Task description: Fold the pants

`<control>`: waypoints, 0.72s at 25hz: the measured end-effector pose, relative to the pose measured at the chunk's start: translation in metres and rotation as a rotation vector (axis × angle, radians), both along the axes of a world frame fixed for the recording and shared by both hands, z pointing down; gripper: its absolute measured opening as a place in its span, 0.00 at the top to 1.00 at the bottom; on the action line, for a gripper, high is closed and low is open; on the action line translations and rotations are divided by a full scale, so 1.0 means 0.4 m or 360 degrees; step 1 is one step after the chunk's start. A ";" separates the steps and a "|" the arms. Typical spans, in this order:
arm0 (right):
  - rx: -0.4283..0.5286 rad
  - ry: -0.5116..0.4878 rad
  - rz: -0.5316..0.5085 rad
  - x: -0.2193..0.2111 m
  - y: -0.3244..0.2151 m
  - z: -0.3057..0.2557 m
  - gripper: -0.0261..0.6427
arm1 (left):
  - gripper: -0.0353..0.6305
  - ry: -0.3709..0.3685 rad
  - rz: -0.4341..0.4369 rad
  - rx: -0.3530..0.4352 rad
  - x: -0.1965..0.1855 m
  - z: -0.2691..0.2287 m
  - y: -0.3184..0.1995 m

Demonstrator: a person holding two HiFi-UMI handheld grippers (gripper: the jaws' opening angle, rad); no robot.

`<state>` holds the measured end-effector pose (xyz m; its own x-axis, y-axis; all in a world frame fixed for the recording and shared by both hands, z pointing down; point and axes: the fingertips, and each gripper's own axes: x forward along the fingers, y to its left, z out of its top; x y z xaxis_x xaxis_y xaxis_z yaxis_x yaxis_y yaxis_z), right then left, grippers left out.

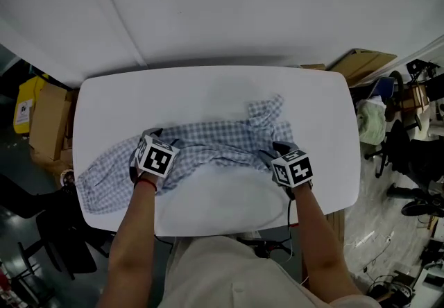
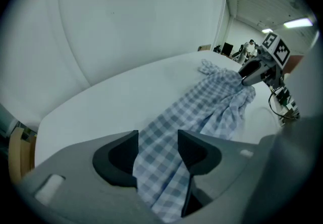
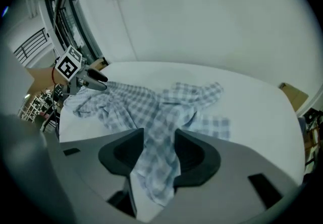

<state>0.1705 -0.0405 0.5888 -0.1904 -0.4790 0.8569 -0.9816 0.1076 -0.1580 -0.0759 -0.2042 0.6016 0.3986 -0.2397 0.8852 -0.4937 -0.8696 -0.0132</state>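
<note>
Head view: checked pants (image 1: 208, 143) lie in a rumpled band across the white tabletop (image 1: 208, 91). One end is at the near-left edge and the other is bunched toward the far right.
Left claw (image 1: 151, 139): set on the band left of its middle. The left gripper view shows the jaws apart with fabric lying flat in the gap, not pinched.
Right claw (image 1: 279, 152): set at the band's right end. The right gripper view shows the jaws apart with a loose tongue of fabric between them, not clamped.
Fold status (judged): no tidy fold yet; the layers are wrinkled and the edges out of line.
Hazard 1: a snag as either claw lifts away. Cause: cloth sits between the jaws against their inner faces. Effect: the band is dragged and the lay spoiled.
Hazard 2: the pants sliding off the tabletop. Cause: the left end sits right at the edge, so a tug that way puts weight over it. Whether it already overhangs cannot be told.
Hazard 3: a partial grip on closing. Cause: the layers are crumpled and stacked, so a claw may catch only the top one and leave the lower one behind.
Hazard 4: a lumpy result. Cause: the far-right bunch is folded over unsmoothed.
Hazard 5: a skewed fold line. Cause: the two claws sit at unequal distances from the near edge, so the pull is uneven.
</note>
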 end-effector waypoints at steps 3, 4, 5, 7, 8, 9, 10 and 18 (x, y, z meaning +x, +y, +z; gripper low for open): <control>0.0190 0.0035 -0.0083 0.020 -0.023 -0.091 0.65 | 0.58 0.0124 -0.0064 0.0125 -0.023 -0.090 0.003; 0.0257 0.0028 -0.0149 0.009 -0.030 -0.123 0.65 | 0.58 0.0178 -0.0084 0.0134 -0.033 -0.121 0.015; 0.0315 0.0017 -0.0240 -0.016 -0.033 -0.149 0.65 | 0.58 0.0236 -0.0098 0.0114 -0.041 -0.148 0.039; 0.0369 0.0027 -0.0481 -0.092 -0.027 -0.175 0.65 | 0.58 0.0314 -0.0081 0.0033 -0.059 -0.179 0.120; 0.0365 0.0060 -0.0612 -0.134 -0.018 -0.171 0.61 | 0.58 0.0307 -0.0044 -0.0004 -0.071 -0.178 0.169; 0.0349 0.0109 -0.0733 -0.174 -0.009 -0.158 0.59 | 0.58 0.0271 0.0005 -0.0030 -0.088 -0.167 0.218; 0.0328 0.0163 -0.0838 -0.207 -0.002 -0.141 0.57 | 0.58 0.0219 0.0057 -0.0043 -0.107 -0.149 0.261; 0.0294 0.0473 -0.1306 -0.343 -0.021 -0.070 0.55 | 0.58 -0.0003 0.0416 0.0075 -0.088 -0.056 0.359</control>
